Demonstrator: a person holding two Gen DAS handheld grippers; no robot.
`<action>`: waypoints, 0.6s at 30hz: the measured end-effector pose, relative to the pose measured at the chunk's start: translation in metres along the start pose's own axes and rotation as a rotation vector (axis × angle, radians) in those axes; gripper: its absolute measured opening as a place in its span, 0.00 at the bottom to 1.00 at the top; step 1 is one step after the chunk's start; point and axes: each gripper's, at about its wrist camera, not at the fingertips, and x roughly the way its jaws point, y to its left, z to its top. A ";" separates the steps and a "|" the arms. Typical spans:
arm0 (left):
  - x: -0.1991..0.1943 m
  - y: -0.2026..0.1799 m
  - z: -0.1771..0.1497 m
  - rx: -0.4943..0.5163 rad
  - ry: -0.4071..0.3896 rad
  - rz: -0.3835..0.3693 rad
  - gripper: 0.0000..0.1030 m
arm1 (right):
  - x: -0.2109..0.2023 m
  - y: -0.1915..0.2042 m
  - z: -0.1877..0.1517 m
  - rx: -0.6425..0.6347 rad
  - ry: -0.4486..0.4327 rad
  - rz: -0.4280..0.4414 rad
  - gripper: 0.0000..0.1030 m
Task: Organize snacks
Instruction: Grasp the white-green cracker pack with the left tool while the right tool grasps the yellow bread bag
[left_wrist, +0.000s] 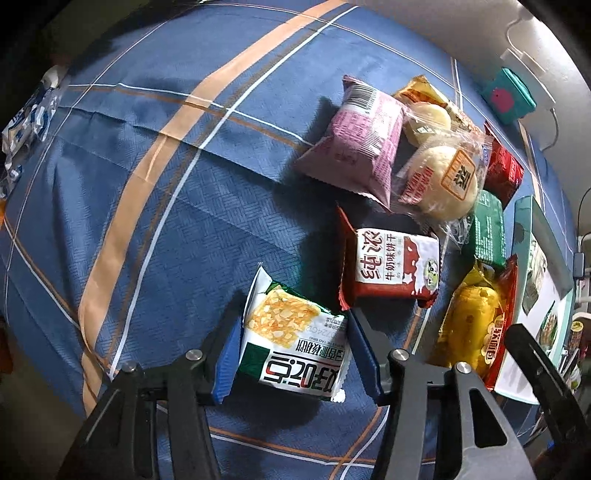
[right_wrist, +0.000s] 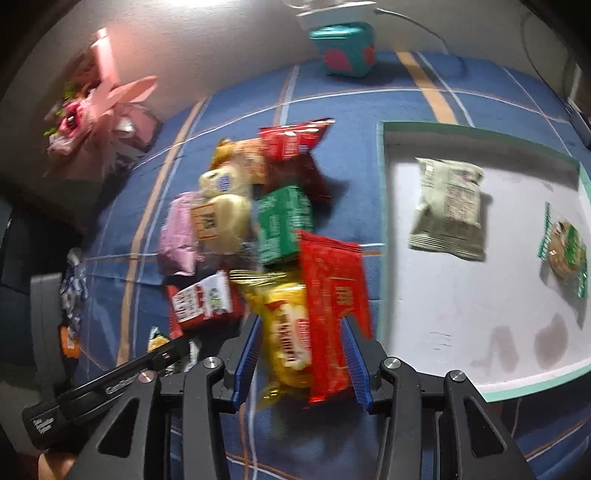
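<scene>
Here, the left gripper (left_wrist: 291, 350) points down at the blue checked cloth (left_wrist: 184, 229) with its blue pads (left_wrist: 229, 354) flanking a white-and-green cracker pack (left_wrist: 295, 343). The left pad meets the pack's edge, the right pad sits right at the other edge, and I cannot tell whether it presses. No earlier view is on hand. The pack's long axis runs away from the gripper, its printed name end nearest the jaws.

Just beyond it lies a red-and-white biscuit pack (left_wrist: 391, 266), long axis crosswise. Farther out sit a pink pack (left_wrist: 354, 144) and a clear bag of pale buns (left_wrist: 439, 173). Left of the gripper the cloth is open and wide. To the right the pile crowds up to the tray's teal rim (left_wrist: 522, 236).

The right gripper (right_wrist: 301, 358) is clamped on a yellow snack bag (right_wrist: 288, 332) and a red pack (right_wrist: 332, 306) together, both with long axes running away from the jaws. To its right, the white tray (right_wrist: 461, 314) holds a pale green pack (right_wrist: 448, 206) and a cookie bag (right_wrist: 565, 251), with bare floor nearest the gripper. Left of it the pile continues. Far ahead, near the wall, stands a teal box (right_wrist: 345, 48).
</scene>
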 end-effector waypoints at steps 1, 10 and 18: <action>-0.002 0.002 0.001 -0.003 -0.001 0.002 0.55 | 0.001 0.004 0.000 -0.007 0.004 0.016 0.46; -0.025 0.019 0.006 -0.029 -0.015 0.022 0.55 | 0.009 0.018 -0.002 -0.033 0.033 0.052 0.46; -0.025 0.015 0.006 -0.019 -0.012 0.032 0.55 | 0.018 0.019 -0.004 -0.062 0.053 -0.047 0.46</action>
